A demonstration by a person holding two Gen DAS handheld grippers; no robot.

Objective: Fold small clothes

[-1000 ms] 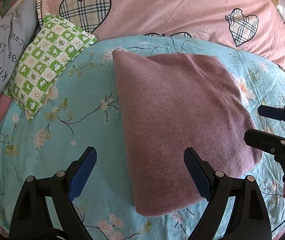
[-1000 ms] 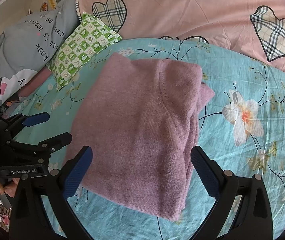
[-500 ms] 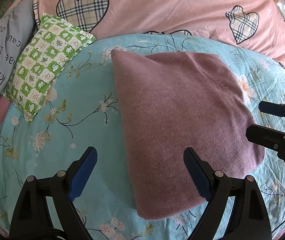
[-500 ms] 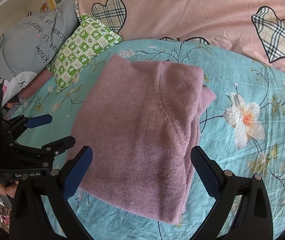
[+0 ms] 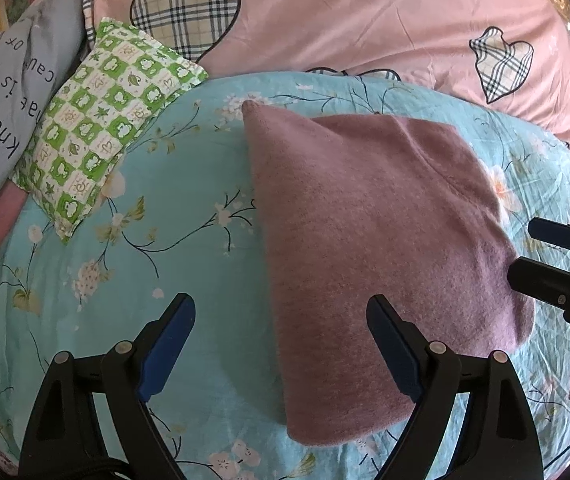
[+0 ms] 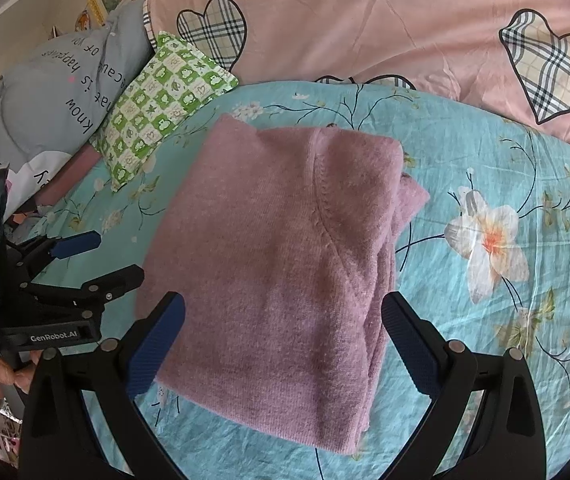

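A mauve knitted sweater (image 5: 373, 240) lies folded into a thick rectangle on the turquoise floral bedsheet (image 5: 157, 248). It also shows in the right wrist view (image 6: 285, 264), with layered edges at its right side. My left gripper (image 5: 281, 332) is open and empty, held over the sweater's near left edge. My right gripper (image 6: 283, 332) is open and empty above the sweater's near edge. Each gripper shows in the other's view: the right one (image 5: 541, 256) beside the sweater's right edge, the left one (image 6: 97, 258) at its left edge.
A green checked pillow (image 5: 105, 128) lies at the back left, next to a grey printed pillow (image 5: 1, 96). A pink quilt with plaid hearts (image 5: 365, 24) fills the back of the bed. The sheet (image 6: 505, 240) stretches right of the sweater.
Both grippers have drawn back slightly from the sweater and stayed open. The sweater has not moved.
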